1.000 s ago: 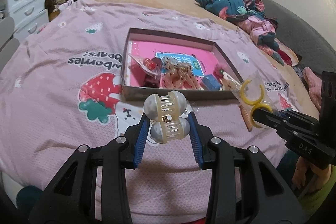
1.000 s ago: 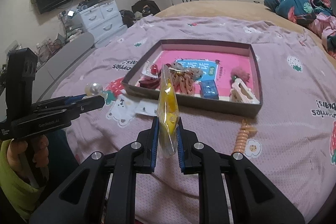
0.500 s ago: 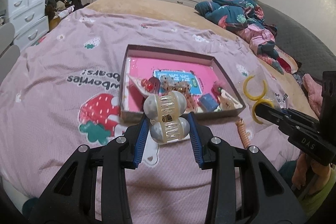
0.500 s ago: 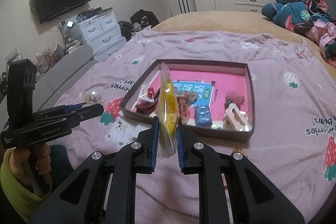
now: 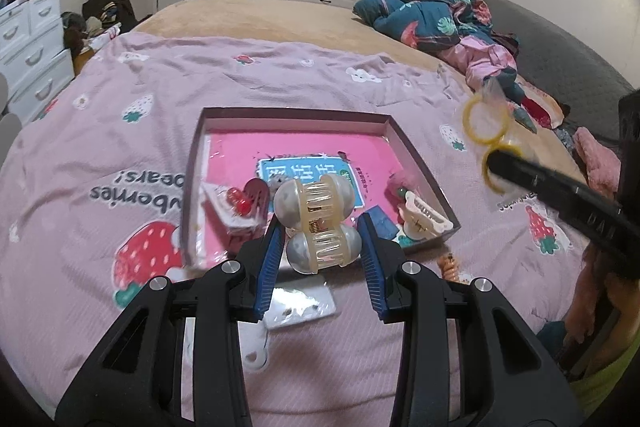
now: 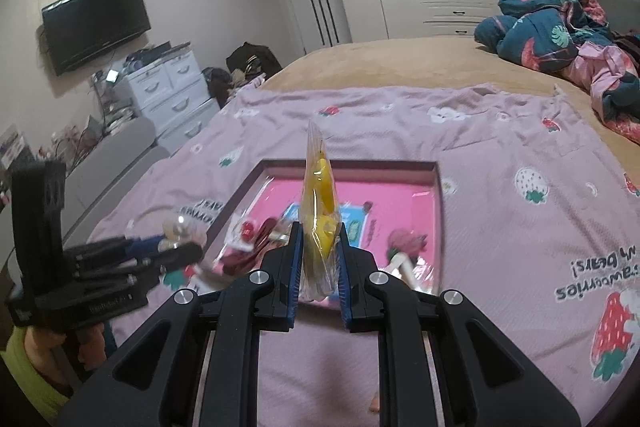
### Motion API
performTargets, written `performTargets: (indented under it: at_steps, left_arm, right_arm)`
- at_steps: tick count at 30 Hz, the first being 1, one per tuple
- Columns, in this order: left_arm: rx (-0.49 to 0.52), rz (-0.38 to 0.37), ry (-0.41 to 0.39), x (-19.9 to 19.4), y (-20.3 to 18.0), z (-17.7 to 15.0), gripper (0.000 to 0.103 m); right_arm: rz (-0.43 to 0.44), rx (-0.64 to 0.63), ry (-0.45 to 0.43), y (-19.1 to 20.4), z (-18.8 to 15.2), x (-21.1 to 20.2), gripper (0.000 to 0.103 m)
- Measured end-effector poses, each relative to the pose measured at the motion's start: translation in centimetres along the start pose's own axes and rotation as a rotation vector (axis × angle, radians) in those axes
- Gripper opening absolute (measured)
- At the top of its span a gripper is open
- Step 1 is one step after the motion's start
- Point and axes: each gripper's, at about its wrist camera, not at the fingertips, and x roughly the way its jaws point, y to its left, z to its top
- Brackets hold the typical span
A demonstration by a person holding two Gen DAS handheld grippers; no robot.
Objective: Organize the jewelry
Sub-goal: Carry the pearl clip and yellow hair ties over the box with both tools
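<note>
The left hand-held gripper [image 5: 320,227] is closed on a cream hair claw with pearl-like ends [image 5: 318,223]; both blue pads press its lower half, and the claw stands clear above the bed. The right hand-held gripper [image 6: 318,259] is clamped on a clear bag of yellow rings [image 6: 318,219], which stands upright between the pads, edge-on to the right wrist camera. In the left wrist view the same bag [image 5: 486,123] hangs beyond the right gripper's black finger, over the bed's right side.

The shallow box [image 5: 416,151] lies on the pink strawberry blanket [image 5: 120,131], roughly central across the bed and nearer its near edge. Its pink floor is bare along the far wall. The near half is crowded: a red heart piece [image 5: 256,191] near the left wall, a blue card [image 5: 308,171] in the middle, a white hair claw [image 5: 424,215] in the near right corner.

Outside the box, a small clear packet [image 5: 300,303] lies flat just in front of the near wall, and an orange coiled band [image 5: 450,265] lies off the near right corner. The blanket left and right of the box is bare. Bundled clothing [image 5: 436,11] occupies the far right corner of the bed.
</note>
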Motion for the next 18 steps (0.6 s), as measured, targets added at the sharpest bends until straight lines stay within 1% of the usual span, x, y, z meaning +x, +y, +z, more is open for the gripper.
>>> performTargets:
  at_steps: [3,7,11,15,18]
  left_arm:
    - [0.005,0.000,0.005,1.1,-0.4,0.7,0.029]
    - [0.010,-0.003,0.024,2.9,-1.0,1.4,0.029]
    - [0.021,0.004,0.055,5.2,-1.5,1.9,0.029]
    - [0.017,0.007,0.080,7.1,-1.6,2.1,0.029]
    - [0.019,0.011,0.092,8.3,-1.7,2.2,0.029]
  right_arm:
    - [-0.043,-0.002,-0.013,-1.4,1.3,0.7,0.015]
    - [-0.078,0.019,0.004,-3.0,1.7,2.5,0.015]
    - [-0.100,0.046,0.043,-4.7,0.6,4.6,0.015]
    - [-0.147,0.055,0.097,-6.3,-0.8,7.1,0.015]
    - [-0.157,0.080,0.124,-7.4,-1.5,8.4,0.015]
